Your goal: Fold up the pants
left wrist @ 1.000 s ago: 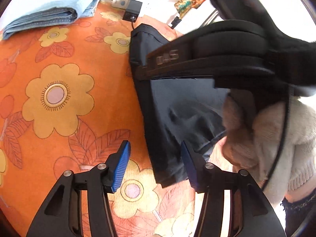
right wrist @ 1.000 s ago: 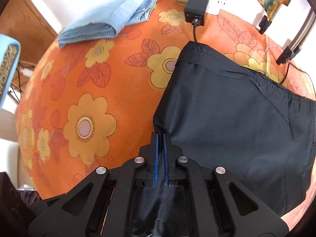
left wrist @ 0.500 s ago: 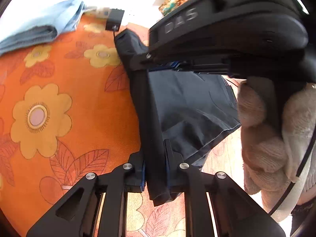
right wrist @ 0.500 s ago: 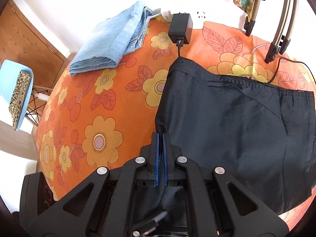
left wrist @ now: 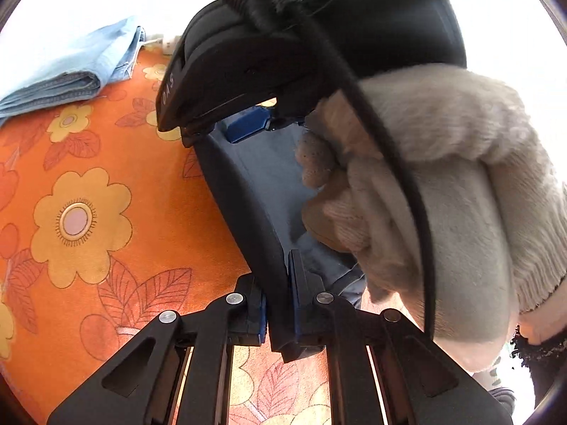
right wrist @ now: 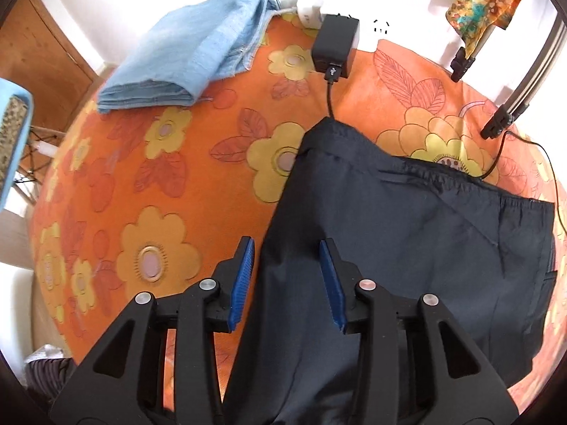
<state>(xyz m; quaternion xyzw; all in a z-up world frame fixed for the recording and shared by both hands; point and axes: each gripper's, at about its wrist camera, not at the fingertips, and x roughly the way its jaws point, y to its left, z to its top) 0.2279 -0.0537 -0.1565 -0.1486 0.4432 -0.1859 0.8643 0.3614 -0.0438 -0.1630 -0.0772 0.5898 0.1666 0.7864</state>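
- While my left gripper (left wrist: pixel 280 301) pinches a doubled edge of the dark navy fabric pants (right wrist: pixel 407 248), low in the middle of the left wrist view, the cloth runs up from it in a taut ridge.
- My right gripper (right wrist: pixel 287 283), bottom centre of its own view, has just been opening; its blue pads (right wrist: pixel 242 279) now stand apart with the pants' edge lying loose between them, pressed by neither.
- The pants lie spread over the right half of the right wrist frame, on the orange flower-printed cloth (right wrist: pixel 141 177) that covers the surface.
- In the left wrist view my right hand in a cream knitted glove (left wrist: pixel 425 194) and its black gripper body fill the upper right, close above the held fold.
- A black power adapter (right wrist: pixel 336 46) sits at upper centre; its cable runs down to the pants' top corner.
- Folded light-blue jeans (right wrist: pixel 184 56) rest at upper left, well apart.
- Risk, as I judge it: with one side released, a pull from the left could drag the garment askew and skew the fold.
- The corner may also snag the cable and tug the adapter.
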